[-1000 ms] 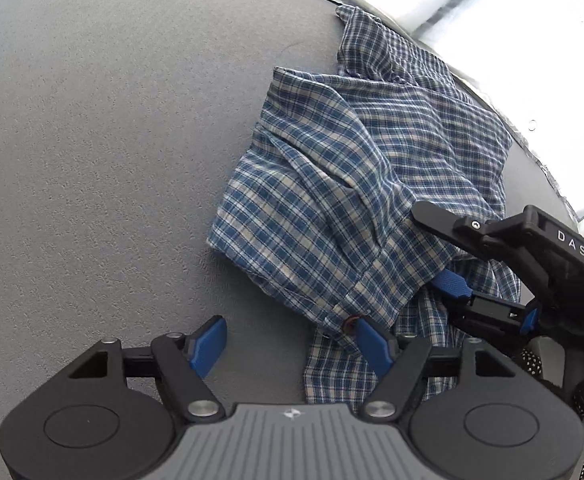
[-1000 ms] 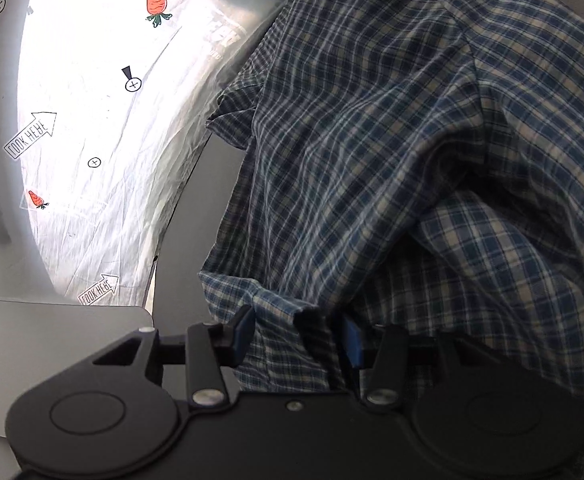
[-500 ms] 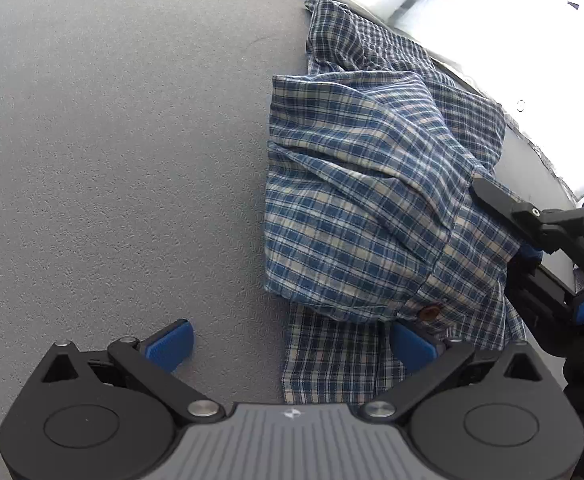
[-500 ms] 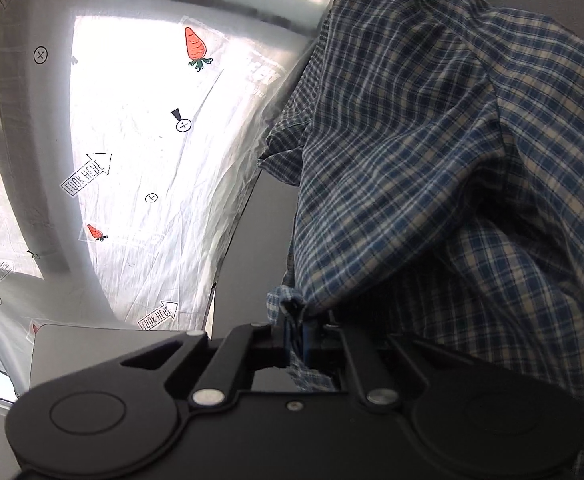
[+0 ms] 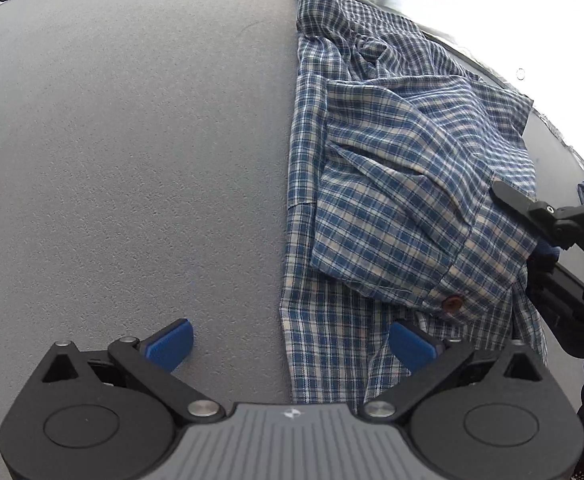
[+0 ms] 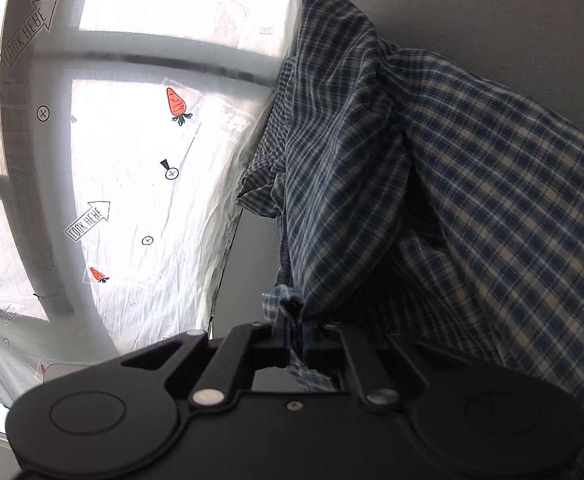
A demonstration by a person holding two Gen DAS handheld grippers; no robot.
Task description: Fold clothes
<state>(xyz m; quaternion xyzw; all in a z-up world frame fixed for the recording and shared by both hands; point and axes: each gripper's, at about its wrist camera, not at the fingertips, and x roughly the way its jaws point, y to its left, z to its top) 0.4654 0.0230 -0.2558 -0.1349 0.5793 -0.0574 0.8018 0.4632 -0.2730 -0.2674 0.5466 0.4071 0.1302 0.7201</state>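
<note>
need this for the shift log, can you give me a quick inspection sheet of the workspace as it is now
surface: grey textured tabletop, bare beside the garment
job's things: blue plaid shirt, crumpled, part folded over itself, brown button showing
clutter: nothing seen
grippers: left hand-held gripper open, one pad over the shirt's edge, the other over the tabletop; right hand-held gripper shut on a bunched shirt edge
cables: nothing seen
surroundings: white sheet printed with carrots and "look here" arrows beyond the table edge
</note>
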